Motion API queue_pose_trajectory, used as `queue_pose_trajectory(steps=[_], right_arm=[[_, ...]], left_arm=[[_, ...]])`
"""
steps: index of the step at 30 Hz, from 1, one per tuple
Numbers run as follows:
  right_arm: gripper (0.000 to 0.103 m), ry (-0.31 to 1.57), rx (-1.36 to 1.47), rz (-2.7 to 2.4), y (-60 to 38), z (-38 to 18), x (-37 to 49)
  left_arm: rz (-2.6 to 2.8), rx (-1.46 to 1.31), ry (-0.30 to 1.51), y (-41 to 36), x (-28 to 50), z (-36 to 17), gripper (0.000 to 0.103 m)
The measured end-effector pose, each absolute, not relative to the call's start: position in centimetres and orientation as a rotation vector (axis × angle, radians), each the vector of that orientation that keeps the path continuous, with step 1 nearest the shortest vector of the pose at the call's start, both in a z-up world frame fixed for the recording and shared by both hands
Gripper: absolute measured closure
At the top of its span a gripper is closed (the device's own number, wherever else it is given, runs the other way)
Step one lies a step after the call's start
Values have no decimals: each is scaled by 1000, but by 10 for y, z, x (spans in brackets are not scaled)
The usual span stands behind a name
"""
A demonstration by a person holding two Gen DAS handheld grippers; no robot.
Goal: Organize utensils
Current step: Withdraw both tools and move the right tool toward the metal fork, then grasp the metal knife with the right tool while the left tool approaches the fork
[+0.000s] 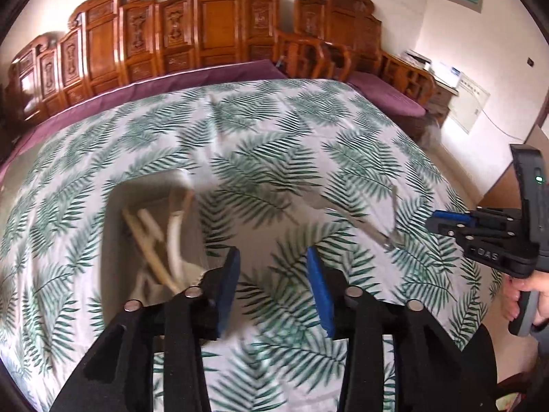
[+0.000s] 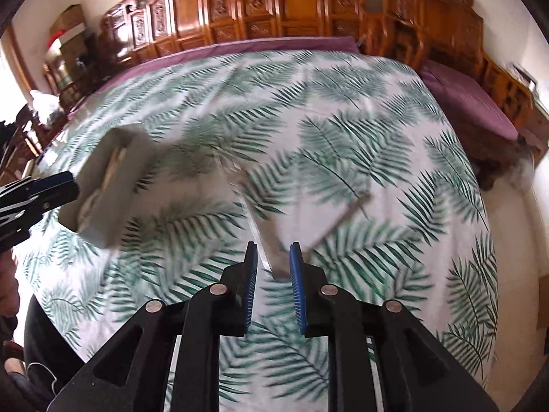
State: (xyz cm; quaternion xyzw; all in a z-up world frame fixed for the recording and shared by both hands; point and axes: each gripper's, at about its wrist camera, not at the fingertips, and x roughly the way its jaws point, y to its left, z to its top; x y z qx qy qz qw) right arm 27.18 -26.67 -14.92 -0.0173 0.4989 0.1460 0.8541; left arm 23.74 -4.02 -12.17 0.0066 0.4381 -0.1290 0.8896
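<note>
A pale grey tray (image 1: 113, 206) stands on the leaf-print tablecloth (image 1: 274, 130) and holds several wooden and white utensils (image 1: 171, 226). My left gripper (image 1: 272, 254) hovers just right of the tray, jaws apart with nothing between them. Two metal utensils (image 1: 387, 230) lie crossed on the cloth further right, close to my right gripper (image 1: 446, 223). In the right wrist view, the right gripper (image 2: 273, 250) is open over the blurred metal utensils (image 2: 254, 213), one end lying between its fingertips with gaps either side. The tray (image 2: 137, 158) and left gripper (image 2: 65, 187) are at the left.
Carved wooden chairs (image 1: 212, 27) line the far side of the table, with purple cushions (image 1: 387, 96) on the seats. A person's hand (image 1: 525, 292) holds the right gripper's handle. The table's right edge (image 2: 494, 240) drops to a light floor.
</note>
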Motion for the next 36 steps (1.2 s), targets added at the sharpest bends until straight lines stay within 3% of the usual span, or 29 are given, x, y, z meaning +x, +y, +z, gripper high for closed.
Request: queue_pose_trajectory(steps=[3, 13, 21, 25, 26, 28, 36], right_arm=[[76, 1088, -5, 288, -281, -168, 277], [76, 1156, 82, 248, -284, -205, 311], [76, 1174, -50, 193, -264, -214, 323], [82, 1171, -109, 184, -259, -215, 322], [92, 1175, -116, 181, -260, -215, 323], [97, 1186, -117, 178, -264, -214, 324], [100, 1190, -76, 189, -280, -215, 323]], left_arm=[[-284, 29, 925, -54, 240, -129, 55], [-321, 61, 992, -83, 252, -157, 55], [-332, 68, 999, -90, 254, -162, 54], [-332, 71, 1010, -91, 256, -167, 54], [-330, 71, 1012, -92, 257, -168, 54], [-326, 71, 1016, -92, 259, -170, 54], [-328, 64, 1041, -109, 279, -185, 54]])
